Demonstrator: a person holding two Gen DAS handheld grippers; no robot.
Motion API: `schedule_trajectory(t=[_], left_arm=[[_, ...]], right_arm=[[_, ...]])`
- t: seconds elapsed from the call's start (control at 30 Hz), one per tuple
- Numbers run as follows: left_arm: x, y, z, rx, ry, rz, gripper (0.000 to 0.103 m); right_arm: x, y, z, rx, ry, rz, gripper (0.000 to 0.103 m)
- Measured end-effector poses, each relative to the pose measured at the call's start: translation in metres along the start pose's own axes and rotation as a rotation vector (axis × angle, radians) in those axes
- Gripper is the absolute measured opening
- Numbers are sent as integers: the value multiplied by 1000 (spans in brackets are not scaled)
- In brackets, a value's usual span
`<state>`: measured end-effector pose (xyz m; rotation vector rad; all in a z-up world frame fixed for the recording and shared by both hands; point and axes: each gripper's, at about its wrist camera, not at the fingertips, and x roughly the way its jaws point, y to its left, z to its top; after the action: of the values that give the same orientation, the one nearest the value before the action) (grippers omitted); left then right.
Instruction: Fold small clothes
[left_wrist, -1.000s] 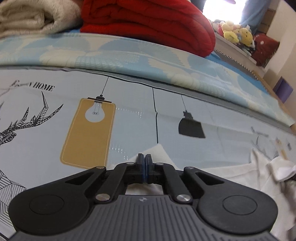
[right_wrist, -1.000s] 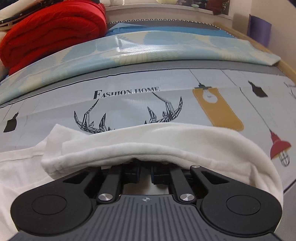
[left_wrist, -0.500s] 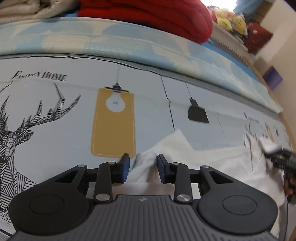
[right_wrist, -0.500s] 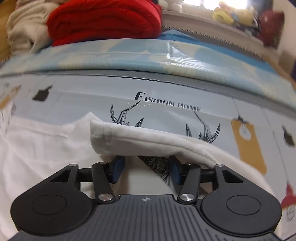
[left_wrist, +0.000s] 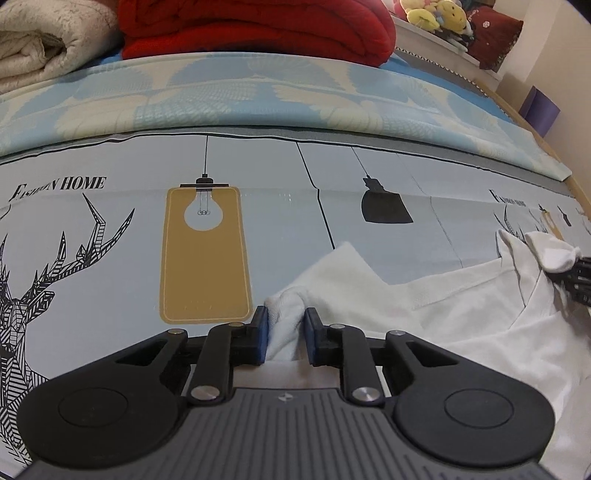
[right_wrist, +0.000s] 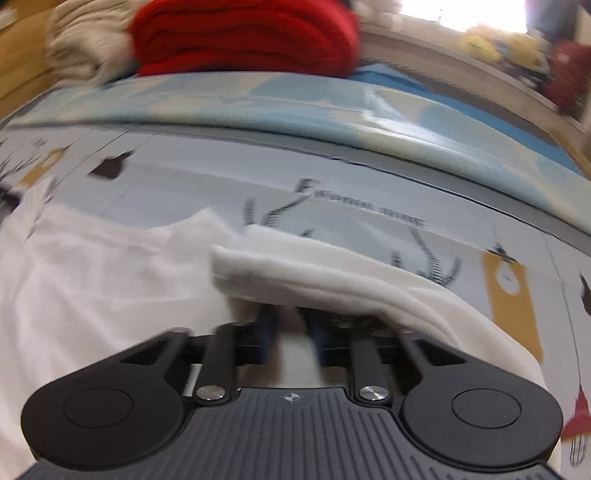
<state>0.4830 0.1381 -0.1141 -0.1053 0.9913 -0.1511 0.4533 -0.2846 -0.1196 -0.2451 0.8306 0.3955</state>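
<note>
— What is being shown of the left gripper (left_wrist: 285, 334)?
— A ribbed dark grey body is being seen, flanked by two round black discs. Black link arms are being fastened with silver screws, and blue pads are being carried on the black fingers (left_wrist: 260, 332).
— And the right gripper (right_wrist: 291, 328)?
— The same build is being shown, blurred. A small cross-shaped mark is being displayed on the ribbed plate.

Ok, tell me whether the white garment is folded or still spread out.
Mostly spread. The white garment lies flat on the bed sheet; only its edges are bunched up, at the left gripper and right gripper, both closing.
</note>
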Motion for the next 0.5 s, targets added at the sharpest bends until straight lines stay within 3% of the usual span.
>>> schedule_trajectory(t=[0.13,0.2,0.27,0.3,0.4,0.47,0.5], left_arm=[[0,1,1,-2,4,-3,22],[0,1,2,-11,11,-3,23],[1,0,2,-14,12,0,23],[1,-1,2,-9,11,4,23],[1,-1,3,4,9,9,24],[1,-1,3,7,4,7,21],[1,-1,2,10,0,6,20]], right_arm=[[-3,-3,1,-8,21,18,13],[-3,-7,1,9,23,8,19],[-3,-9,-2,19,18,-43,47],[-2,-10,-4,27,15,-50,51],[-5,-15,-7,55,17,1,42],[-6,-13,-6,31,18,27,12],[-6,-11,-5,21,19,25,7]])
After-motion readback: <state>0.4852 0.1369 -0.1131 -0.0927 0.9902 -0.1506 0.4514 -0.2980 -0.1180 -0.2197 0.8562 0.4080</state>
